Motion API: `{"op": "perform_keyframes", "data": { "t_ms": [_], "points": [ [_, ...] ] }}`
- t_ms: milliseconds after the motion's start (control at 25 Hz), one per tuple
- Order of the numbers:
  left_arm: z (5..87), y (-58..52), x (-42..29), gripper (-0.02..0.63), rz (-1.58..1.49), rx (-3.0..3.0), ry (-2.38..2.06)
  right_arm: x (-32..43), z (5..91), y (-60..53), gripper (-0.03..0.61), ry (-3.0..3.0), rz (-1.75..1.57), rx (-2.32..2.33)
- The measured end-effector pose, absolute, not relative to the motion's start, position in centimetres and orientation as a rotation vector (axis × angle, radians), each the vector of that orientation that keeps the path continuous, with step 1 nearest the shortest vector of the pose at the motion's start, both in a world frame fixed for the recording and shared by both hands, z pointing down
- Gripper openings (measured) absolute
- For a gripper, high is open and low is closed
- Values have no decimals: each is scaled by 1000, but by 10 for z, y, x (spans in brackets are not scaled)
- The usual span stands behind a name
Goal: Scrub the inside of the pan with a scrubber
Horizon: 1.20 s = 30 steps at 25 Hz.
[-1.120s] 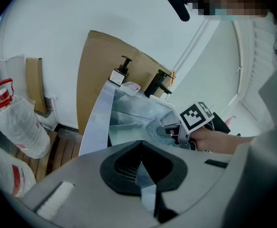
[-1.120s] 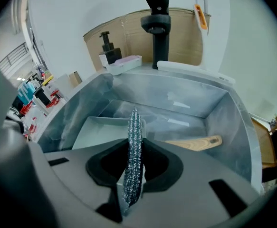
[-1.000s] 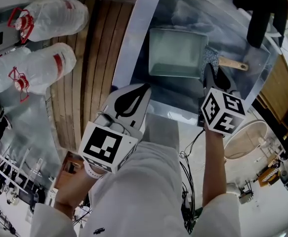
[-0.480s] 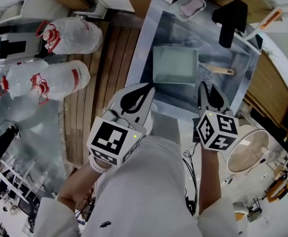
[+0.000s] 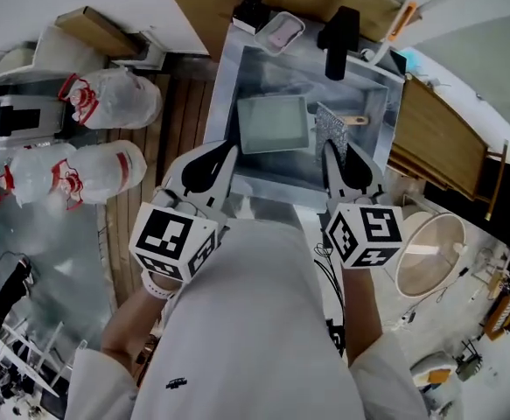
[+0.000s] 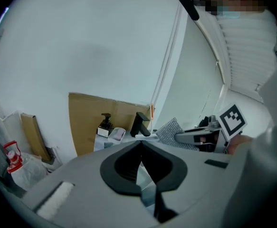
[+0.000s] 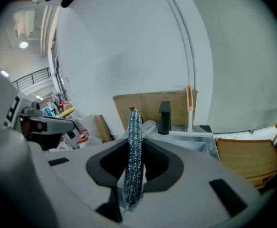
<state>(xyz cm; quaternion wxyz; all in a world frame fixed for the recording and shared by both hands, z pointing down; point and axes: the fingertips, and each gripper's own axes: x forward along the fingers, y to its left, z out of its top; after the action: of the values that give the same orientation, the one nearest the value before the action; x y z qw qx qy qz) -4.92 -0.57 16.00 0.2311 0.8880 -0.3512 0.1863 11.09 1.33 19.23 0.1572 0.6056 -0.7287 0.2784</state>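
A rectangular grey pan [image 5: 272, 122] with a wooden handle [image 5: 357, 121] lies in the steel sink [image 5: 233, 77] at the top of the head view. Just short of the handle, my right gripper [image 5: 328, 146] is shut on a silver mesh scrubber [image 5: 329, 127]. In the right gripper view the scrubber [image 7: 133, 156] stands on edge between the jaws of the right gripper [image 7: 131, 148]. My left gripper [image 5: 230, 148] hangs over the sink's near rim, left of the pan, shut with nothing in it. The left gripper view shows the left gripper [image 6: 140, 144] with tips together and the scrubber [image 6: 169, 129] off to the right.
A black faucet [image 5: 338, 29], a soap dispenser [image 5: 248, 11] and a soap dish [image 5: 283, 31] line the sink's far rim, with an orange-handled brush [image 5: 398, 20] at the corner. Wooden boards [image 5: 434, 147] lie right of the sink. Tied plastic bags [image 5: 106, 99] sit on the floor at the left.
The head view has pulled back, so the sink and pan look smaller and farther. Both grippers now sit at the sink's near edge. The right one still grips the scrubber.
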Motion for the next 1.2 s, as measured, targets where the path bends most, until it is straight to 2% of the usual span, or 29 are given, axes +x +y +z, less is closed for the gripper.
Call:
{"op": "perform_keyframes", "data": {
  "t_ms": [440,1200],
  "points": [
    [126,10,-38,5,445,2524,-937,104,124,53,60,-2238,674,1705],
    [121,19,-22,5,391,2528,-890,86,121,55,60,-2323,623,1667]
  ]
}}
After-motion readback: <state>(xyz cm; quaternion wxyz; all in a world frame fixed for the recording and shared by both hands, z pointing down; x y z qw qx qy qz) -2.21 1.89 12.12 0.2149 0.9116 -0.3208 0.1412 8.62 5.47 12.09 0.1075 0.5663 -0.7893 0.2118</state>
